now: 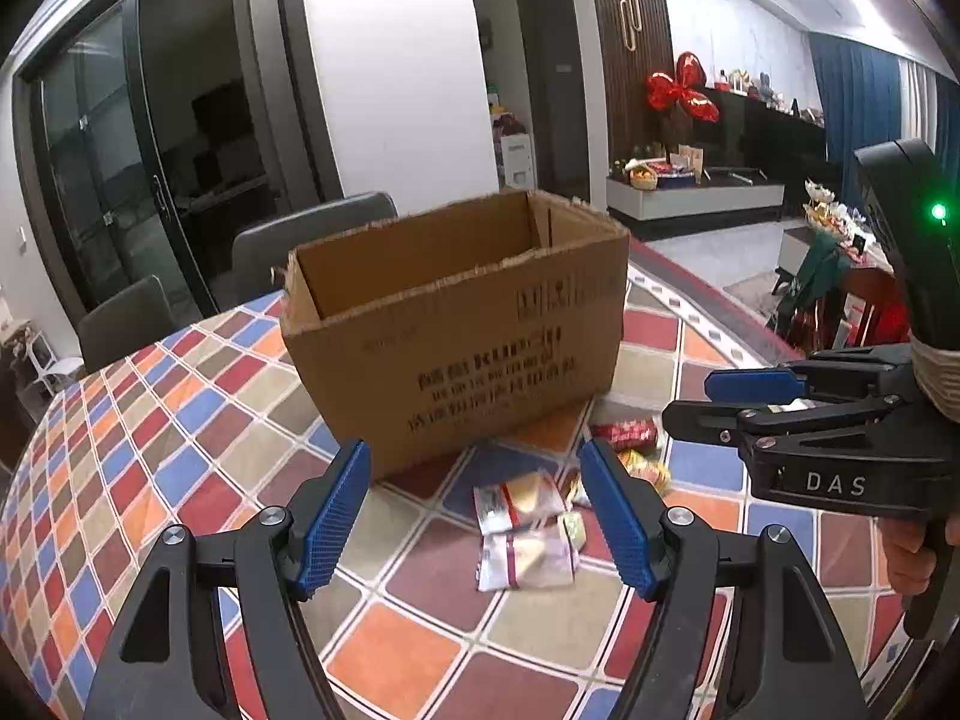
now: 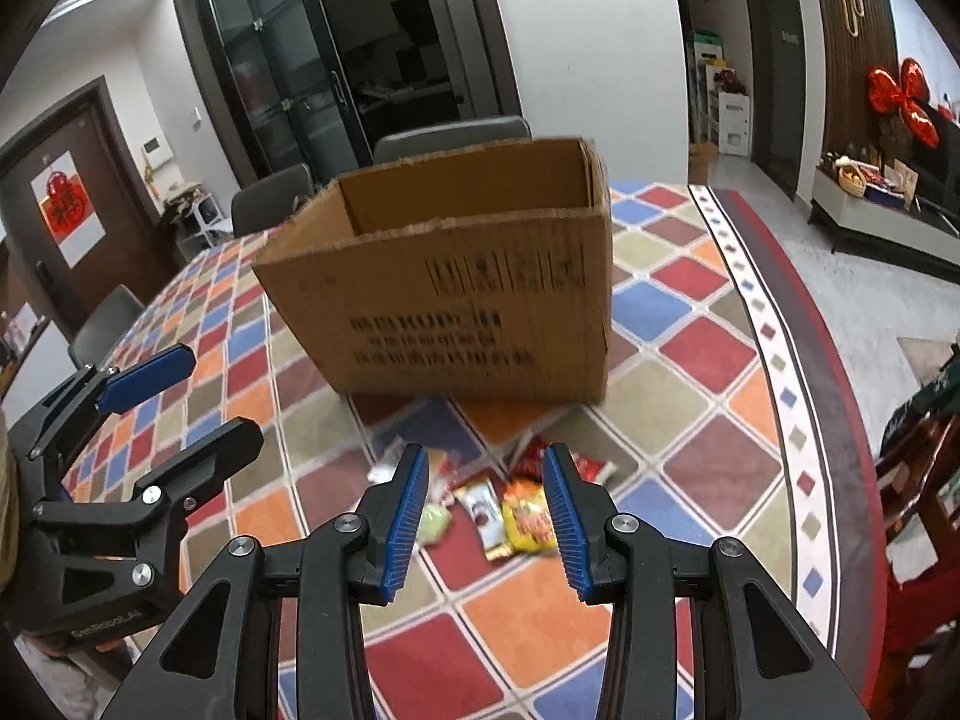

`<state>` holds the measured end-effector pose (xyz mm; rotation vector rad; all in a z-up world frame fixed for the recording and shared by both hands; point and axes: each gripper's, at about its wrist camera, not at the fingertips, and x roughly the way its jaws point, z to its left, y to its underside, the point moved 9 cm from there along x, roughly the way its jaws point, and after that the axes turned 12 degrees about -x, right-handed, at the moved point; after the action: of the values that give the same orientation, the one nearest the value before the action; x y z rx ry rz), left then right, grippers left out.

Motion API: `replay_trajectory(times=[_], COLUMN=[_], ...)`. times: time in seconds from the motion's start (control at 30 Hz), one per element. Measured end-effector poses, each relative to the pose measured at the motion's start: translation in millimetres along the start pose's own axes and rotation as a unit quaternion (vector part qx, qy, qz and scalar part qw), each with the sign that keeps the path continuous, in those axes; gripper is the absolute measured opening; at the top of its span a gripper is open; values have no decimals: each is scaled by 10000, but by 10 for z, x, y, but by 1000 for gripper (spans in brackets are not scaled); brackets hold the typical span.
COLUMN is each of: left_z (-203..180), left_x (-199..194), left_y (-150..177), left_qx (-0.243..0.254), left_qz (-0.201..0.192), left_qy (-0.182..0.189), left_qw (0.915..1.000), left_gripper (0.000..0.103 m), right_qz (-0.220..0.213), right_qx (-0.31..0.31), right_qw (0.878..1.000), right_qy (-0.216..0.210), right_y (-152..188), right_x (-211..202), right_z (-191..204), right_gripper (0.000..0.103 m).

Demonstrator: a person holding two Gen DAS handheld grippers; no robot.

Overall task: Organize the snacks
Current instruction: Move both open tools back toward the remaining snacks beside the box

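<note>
Before cardboard box [image 1: 456,324], seemingly snacks [image 1: 528,534].

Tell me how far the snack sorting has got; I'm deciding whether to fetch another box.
Nothing looks packed: the visible part of the cardboard box interior is bare. Neither the left gripper nor the right gripper holds anything; both stand open above the snack packets lying loose on the tablecloth. All packets remain to be boxed.

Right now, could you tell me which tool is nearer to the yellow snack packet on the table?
Right. The right tool hangs open just over the yellow snack packet. The left tool is off to the side, above the clear-wrapped packets.
</note>
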<state>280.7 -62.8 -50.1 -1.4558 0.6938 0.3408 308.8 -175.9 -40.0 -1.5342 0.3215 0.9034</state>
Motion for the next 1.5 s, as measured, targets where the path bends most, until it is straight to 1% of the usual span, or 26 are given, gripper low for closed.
replay_trajectory(times=[0.37,0.53,0.77,1.07,1.33,1.43,1.5], left_z=[-10,11,30,50,107,129,139], left_x=[276,419,623,842,985,1025,1050], left_y=[512,650,770,793,831,844,865], left_qx=[-108,-154,-307,-449,-737,-858,-934], left_qz=[687,919,1171,1324,1480,1541,1586], left_qy=[95,129,327,330,358,400,429], left_qw=[9975,9956,9921,9896,9856,9835,9820], left_gripper=[72,72,72,71,71,65,58], right_qz=[420,562,669,756,807,827,833], right_qx=[84,93,28,63,193,220,249], right_qw=[9991,9984,9977,9971,9964,9962,9961], right_qy=[-22,42,44,-39,-160,-169,-179], right_y=[392,506,548,526,499,486,481], right_x=[203,307,442,620,749,794,816], right_z=[-25,-70,-71,-108,-121,-133,-133], right_gripper=[41,41,41,41,41,41,41])
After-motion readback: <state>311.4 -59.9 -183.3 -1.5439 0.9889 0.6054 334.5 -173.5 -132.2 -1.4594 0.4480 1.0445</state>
